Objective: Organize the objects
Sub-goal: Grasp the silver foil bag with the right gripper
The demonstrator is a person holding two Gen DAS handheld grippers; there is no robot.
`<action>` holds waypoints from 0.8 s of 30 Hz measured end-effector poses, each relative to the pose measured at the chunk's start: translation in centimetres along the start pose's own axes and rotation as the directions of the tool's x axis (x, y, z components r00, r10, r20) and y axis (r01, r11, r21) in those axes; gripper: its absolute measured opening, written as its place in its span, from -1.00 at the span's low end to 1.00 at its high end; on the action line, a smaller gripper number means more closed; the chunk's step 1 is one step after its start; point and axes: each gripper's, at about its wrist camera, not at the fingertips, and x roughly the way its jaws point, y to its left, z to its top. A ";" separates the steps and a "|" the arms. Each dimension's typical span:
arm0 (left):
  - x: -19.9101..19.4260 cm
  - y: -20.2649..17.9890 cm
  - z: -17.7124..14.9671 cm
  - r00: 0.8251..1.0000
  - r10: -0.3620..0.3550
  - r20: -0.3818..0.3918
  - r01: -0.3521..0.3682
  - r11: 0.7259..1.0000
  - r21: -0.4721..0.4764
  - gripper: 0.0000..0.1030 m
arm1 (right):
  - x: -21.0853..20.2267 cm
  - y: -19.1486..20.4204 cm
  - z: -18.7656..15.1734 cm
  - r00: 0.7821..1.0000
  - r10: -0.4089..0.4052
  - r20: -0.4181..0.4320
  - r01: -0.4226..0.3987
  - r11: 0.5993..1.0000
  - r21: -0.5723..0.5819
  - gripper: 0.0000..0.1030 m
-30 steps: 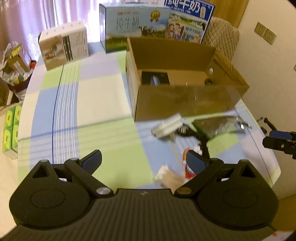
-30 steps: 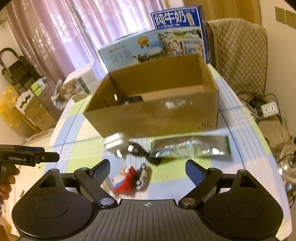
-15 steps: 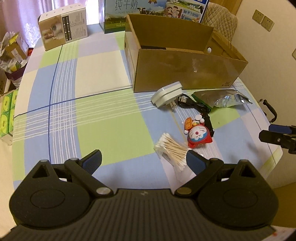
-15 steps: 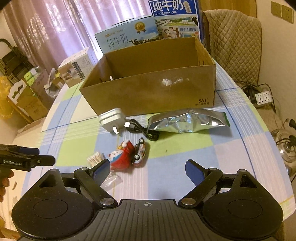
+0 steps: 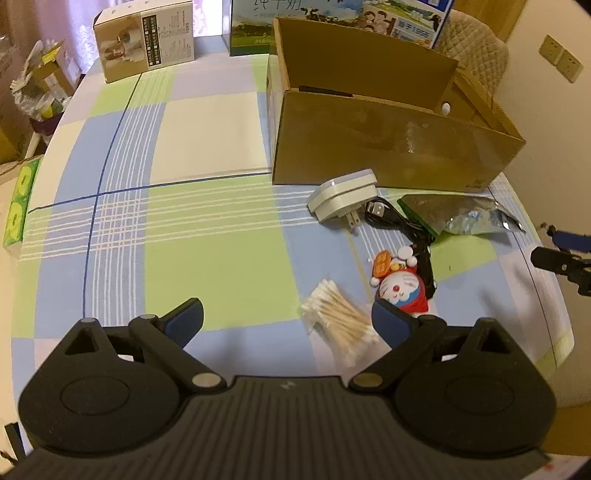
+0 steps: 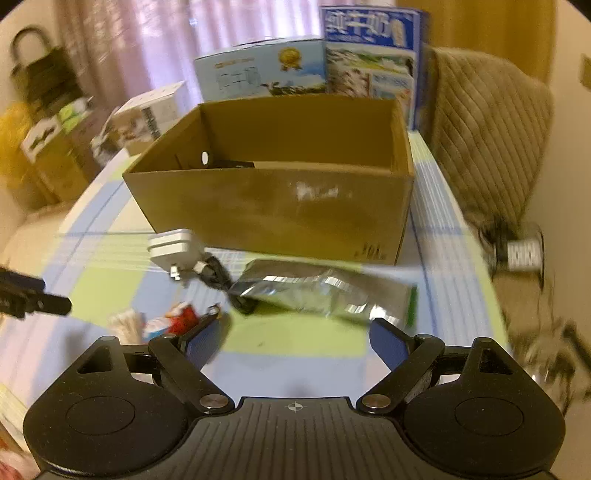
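Observation:
An open brown cardboard box (image 5: 388,147) (image 6: 280,210) stands on the checked tablecloth. In front of it lie a white plug adapter (image 5: 341,195) (image 6: 173,249), a black USB cable (image 5: 402,225) (image 6: 218,275), a silver foil pouch (image 5: 461,214) (image 6: 325,291), a red and blue cartoon cat toy (image 5: 400,284) (image 6: 177,319) and a bag of cotton swabs (image 5: 338,323) (image 6: 125,323). My left gripper (image 5: 287,320) hovers open just left of the swabs, holding nothing. My right gripper (image 6: 295,339) is open and empty, near the pouch's front edge.
Two blue milk cartons (image 5: 332,22) (image 6: 314,70) and a white product box (image 5: 146,38) stand behind the cardboard box. A padded chair (image 6: 487,136) is at the right. Clutter and boxes (image 6: 48,122) sit off the table's left side. The table edge (image 5: 554,325) curves near the right.
Both grippers have sunk toward the table and the loose objects loom closer. The right view has rolled and now blurs with motion. Both stay open.

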 end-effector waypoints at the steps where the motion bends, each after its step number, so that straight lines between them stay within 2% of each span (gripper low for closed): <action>1: 0.2 -0.3 0.1 1.000 0.007 0.000 -0.007 1.000 -0.009 0.87 | 0.3 -0.3 0.2 1.000 0.006 0.005 -0.005 0.999 -0.039 0.67; 5: 0.7 -1.0 0.6 0.999 0.040 -0.003 -0.040 0.998 -0.050 0.87 | 2.2 -1.4 1.1 0.999 0.045 -0.007 -0.045 0.974 -0.220 0.67; 8: 1.0 -1.2 0.8 0.998 0.069 -0.004 -0.069 0.994 -0.088 0.87 | 4.3 -1.7 1.5 0.997 0.067 -0.045 -0.079 0.927 -0.367 0.67; 12: 1.2 -1.2 1.0 0.994 0.106 -0.003 -0.105 0.985 -0.134 0.87 | 7.2 -2.3 1.8 0.991 0.086 -0.099 -0.124 0.863 -0.490 0.67; 18: 1.5 -0.4 0.7 0.987 0.161 -0.025 -0.163 0.964 -0.211 0.87 | 11.5 -3.2 2.4 0.972 0.133 -0.196 -0.223 0.792 -0.568 0.67; 21: 1.6 -0.1 0.4 0.984 0.175 -0.038 -0.179 0.956 -0.233 0.87 | 13.1 -3.4 2.1 0.963 0.133 -0.233 -0.247 0.779 -0.576 0.66; 24: 1.9 -0.1 0.1 0.982 0.180 -0.055 -0.188 0.952 -0.240 0.87 | 13.8 -3.8 1.4 0.956 0.134 -0.262 -0.263 0.785 -0.560 0.64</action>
